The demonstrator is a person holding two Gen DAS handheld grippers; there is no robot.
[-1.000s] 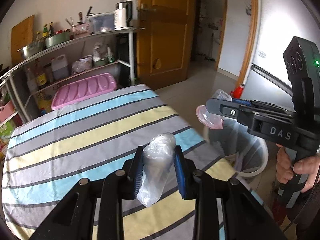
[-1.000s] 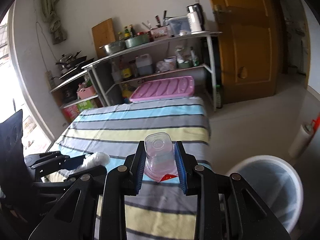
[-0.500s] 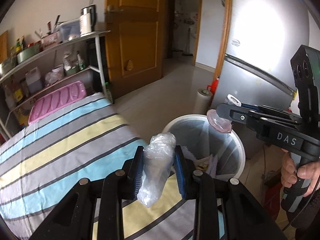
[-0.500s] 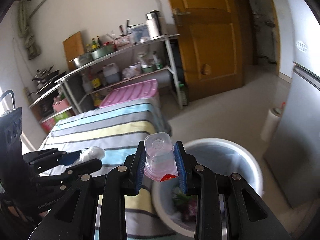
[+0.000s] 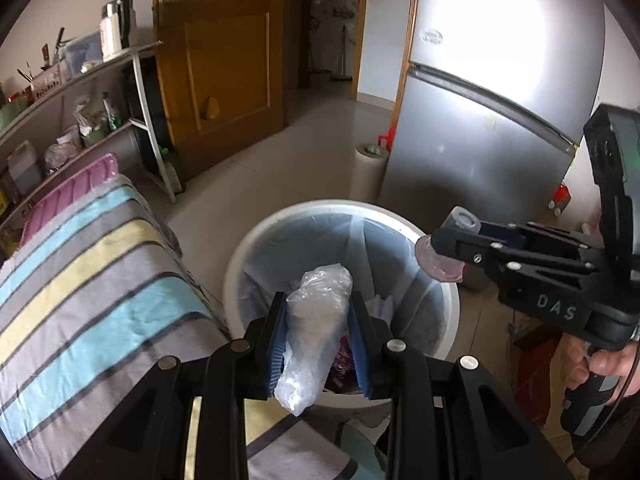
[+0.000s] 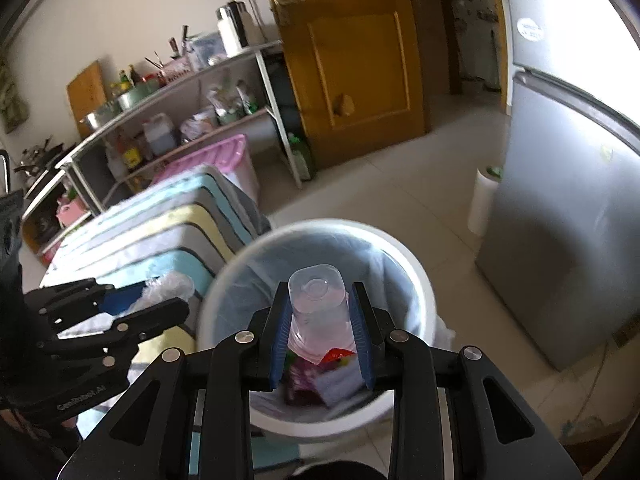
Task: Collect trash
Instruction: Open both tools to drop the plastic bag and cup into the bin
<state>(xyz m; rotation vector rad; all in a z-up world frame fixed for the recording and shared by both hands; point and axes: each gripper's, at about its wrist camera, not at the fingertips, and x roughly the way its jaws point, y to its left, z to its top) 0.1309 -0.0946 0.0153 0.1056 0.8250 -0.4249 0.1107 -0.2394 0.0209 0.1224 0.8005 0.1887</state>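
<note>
My left gripper (image 5: 318, 336) is shut on a crumpled clear plastic bag (image 5: 314, 332) and holds it over the near rim of the white trash bin (image 5: 256, 240). My right gripper (image 6: 320, 332) is shut on a clear plastic cup (image 6: 318, 312) with a pink tint, held above the bin (image 6: 424, 280), which is lined with a bag and holds some trash. The right gripper also shows in the left wrist view (image 5: 444, 254), over the bin's right rim. The left gripper shows in the right wrist view (image 6: 160, 296), at the bin's left.
A table with a striped cloth (image 5: 88, 280) stands left of the bin. A silver fridge (image 5: 492, 128) stands right of it, with a white roll (image 5: 368, 172) beside it. A shelf rack (image 6: 180, 120), a pink box lid (image 6: 208, 156) and a wooden door (image 6: 360, 52) are behind.
Both grippers have swung from over the table toward the bin and now hold their items above it. Both stay shut on their items.
</note>
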